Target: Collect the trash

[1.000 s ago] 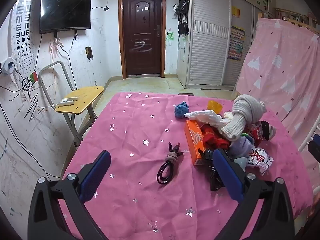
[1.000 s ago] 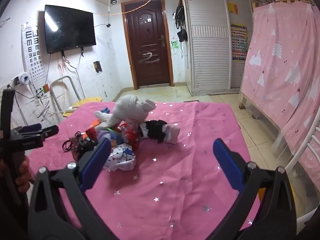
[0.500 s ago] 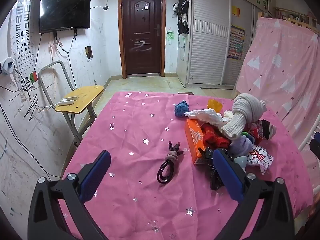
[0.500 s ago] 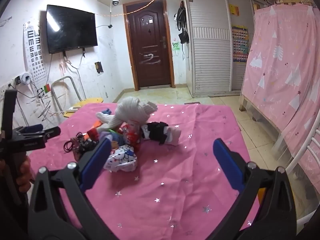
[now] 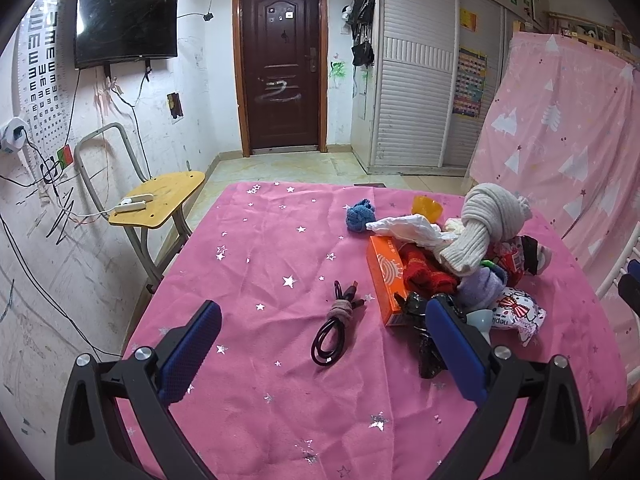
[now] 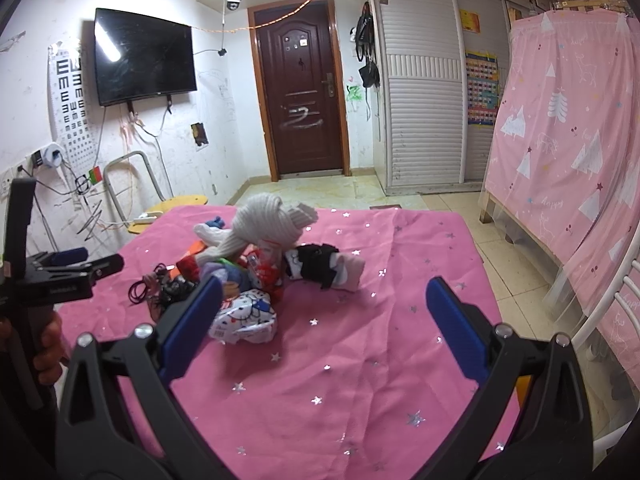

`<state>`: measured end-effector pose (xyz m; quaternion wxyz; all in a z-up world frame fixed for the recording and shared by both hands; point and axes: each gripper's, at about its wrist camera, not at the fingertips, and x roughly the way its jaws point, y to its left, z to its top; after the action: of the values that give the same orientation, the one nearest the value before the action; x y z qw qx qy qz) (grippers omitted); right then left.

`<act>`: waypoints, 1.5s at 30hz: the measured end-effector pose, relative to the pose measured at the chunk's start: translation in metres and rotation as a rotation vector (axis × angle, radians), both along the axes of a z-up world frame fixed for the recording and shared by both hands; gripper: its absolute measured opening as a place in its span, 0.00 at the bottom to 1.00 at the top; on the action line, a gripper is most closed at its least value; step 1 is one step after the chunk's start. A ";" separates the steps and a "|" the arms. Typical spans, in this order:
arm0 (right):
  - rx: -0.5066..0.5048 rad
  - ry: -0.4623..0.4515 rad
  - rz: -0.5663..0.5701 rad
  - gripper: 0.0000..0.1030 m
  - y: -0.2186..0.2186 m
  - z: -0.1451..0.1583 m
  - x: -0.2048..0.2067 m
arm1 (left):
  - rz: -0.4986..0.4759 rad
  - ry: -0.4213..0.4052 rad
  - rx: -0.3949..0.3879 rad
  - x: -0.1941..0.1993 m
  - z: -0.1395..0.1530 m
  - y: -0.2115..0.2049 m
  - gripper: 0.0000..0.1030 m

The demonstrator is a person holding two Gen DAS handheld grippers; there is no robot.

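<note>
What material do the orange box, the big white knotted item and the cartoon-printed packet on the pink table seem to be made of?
Orange box: probably printed cardboard, matte, with flat faces and sharp edges.
White knotted item: knitted fabric, likely wool or acrylic; ribbed rows show, soft matte look.
Cartoon-printed packet: seemingly thin plastic film, glossy and crinkled, puffed like a snack bag.

left tongs [image 5: 320, 344] spread, empty | coiled cable [image 5: 334, 326] between fingers | pink tablecloth [image 5: 260, 264]

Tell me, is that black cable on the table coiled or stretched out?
Coiled. The black cable lies in a loop, bundled at its middle by a band, on the pink tablecloth.
</note>
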<state>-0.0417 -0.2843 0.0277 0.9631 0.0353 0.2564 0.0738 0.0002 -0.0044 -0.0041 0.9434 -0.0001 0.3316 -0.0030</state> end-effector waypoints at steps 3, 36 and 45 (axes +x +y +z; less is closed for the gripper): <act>0.000 -0.001 0.000 0.95 0.001 0.000 0.000 | 0.000 0.000 0.000 0.000 0.000 0.000 0.92; -0.003 -0.004 0.003 0.95 0.001 0.001 -0.002 | -0.006 0.008 0.005 0.001 -0.003 -0.001 0.92; -0.002 -0.004 0.003 0.95 0.001 0.001 -0.002 | -0.006 0.008 0.004 0.001 -0.003 -0.001 0.92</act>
<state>-0.0439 -0.2829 0.0287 0.9636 0.0335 0.2545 0.0750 0.0015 -0.0055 -0.0071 0.9421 0.0028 0.3353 -0.0050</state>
